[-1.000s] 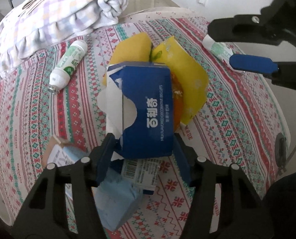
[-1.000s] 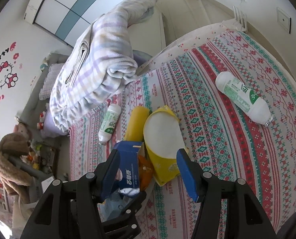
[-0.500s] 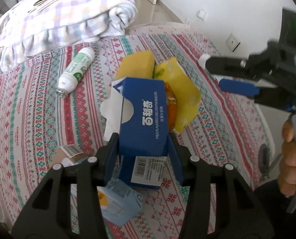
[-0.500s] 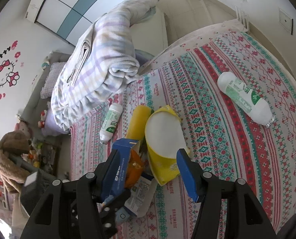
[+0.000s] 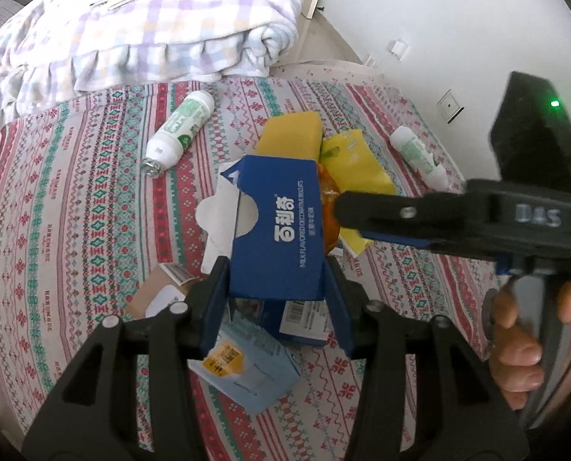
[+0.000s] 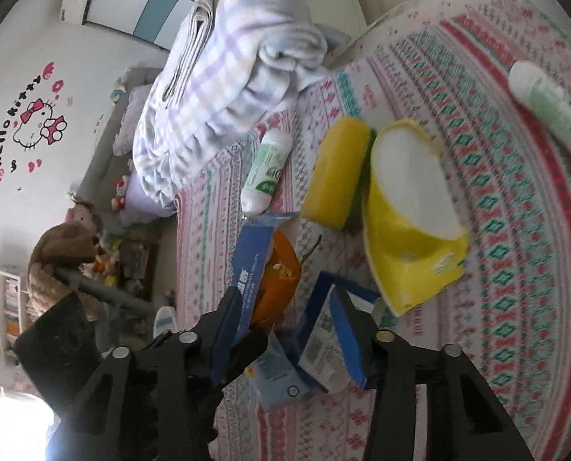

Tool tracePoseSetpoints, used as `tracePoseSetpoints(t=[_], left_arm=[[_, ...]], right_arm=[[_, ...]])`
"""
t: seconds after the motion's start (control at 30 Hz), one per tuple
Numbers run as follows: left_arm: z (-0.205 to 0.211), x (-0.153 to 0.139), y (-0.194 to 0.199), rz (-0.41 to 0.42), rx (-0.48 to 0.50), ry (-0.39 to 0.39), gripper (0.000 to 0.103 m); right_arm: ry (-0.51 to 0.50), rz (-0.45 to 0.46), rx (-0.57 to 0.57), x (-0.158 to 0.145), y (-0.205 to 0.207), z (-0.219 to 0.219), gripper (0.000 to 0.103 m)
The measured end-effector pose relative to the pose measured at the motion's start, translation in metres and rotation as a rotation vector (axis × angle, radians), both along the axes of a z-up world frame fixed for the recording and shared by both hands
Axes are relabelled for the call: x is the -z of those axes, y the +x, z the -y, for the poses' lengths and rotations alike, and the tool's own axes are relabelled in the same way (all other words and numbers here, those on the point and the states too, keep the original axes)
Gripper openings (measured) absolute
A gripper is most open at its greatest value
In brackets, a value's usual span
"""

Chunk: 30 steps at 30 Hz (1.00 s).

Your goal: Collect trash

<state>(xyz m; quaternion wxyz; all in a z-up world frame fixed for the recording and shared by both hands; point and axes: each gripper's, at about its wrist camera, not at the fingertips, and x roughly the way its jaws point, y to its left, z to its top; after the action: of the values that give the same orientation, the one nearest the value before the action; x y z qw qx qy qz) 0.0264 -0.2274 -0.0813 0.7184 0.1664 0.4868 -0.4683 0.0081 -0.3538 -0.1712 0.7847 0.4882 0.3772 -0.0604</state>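
Left wrist view: left gripper (image 5: 277, 280) pinches the blue biscuit box (image 5: 275, 232); right gripper (image 6: 289, 326) spread beside it, yellow wrapper (image 6: 412, 238) beyond.

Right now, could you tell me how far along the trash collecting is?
Nothing visibly binned yet. In hand: the left gripper clamps the blue biscuit box; the right gripper is open beside it. Left on the bedspread: two bottles, yellow wrappers, light-blue carton.
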Motion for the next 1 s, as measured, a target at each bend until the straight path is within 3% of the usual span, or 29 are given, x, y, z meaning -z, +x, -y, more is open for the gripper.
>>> tracePoseSetpoints(t=[0.17,0.43,1.0], left_arm=[[-0.01,-0.009,0.001,-0.003,0.003,-0.024,0.05],[-0.024,-0.016,0.007,0.022,-0.014,-0.03,0.049],[-0.098,-0.045,0.06,0.034,-0.152,-0.091,0.049]], right_arm=[[0.06,0.043,0.015,0.005,0.003,-0.003,0.038],[0.093,0.128,-0.004,-0.005,0.008,-0.01,0.014],[-0.005,0.187,-0.018,-0.026,0.014,-0.02,0.012]])
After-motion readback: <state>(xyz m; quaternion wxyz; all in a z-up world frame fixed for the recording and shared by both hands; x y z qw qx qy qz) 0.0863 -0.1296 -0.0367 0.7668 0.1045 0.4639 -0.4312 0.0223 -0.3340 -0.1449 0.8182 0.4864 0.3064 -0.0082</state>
